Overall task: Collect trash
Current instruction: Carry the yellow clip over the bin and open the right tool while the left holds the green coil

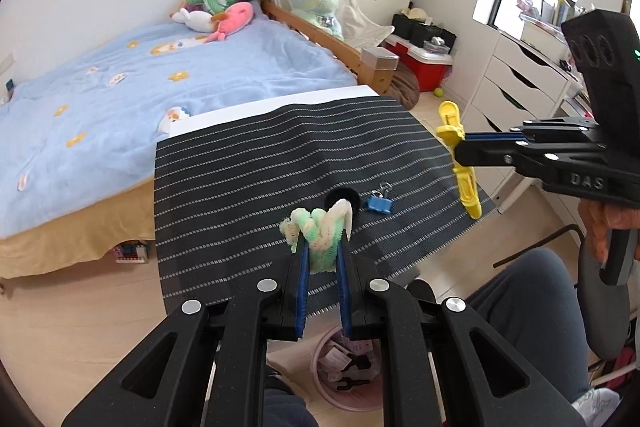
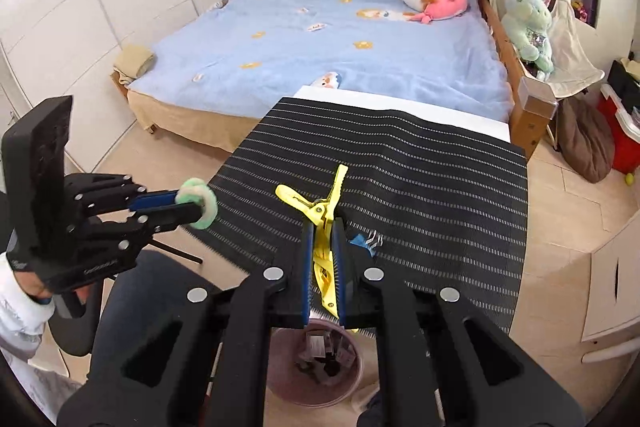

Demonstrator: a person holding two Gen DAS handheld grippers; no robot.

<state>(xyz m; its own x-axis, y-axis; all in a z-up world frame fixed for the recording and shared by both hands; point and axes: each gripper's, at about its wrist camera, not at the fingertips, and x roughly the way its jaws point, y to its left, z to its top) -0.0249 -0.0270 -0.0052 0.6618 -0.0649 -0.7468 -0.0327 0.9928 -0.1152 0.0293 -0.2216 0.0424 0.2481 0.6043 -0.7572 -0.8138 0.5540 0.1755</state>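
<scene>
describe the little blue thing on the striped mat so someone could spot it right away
Start at the black mat with white dotted stripes that covers the table at the foot of the blue bed. Near the mat's front edge lies a small blue padlock with a silver shackle, beside a black ring. It is the only blue metal item lying loose on the mat.

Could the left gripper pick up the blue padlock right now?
Probably not: the left gripper is already shut on a fuzzy green wad. The padlock lies unobstructed on the striped mat just beyond.
</scene>
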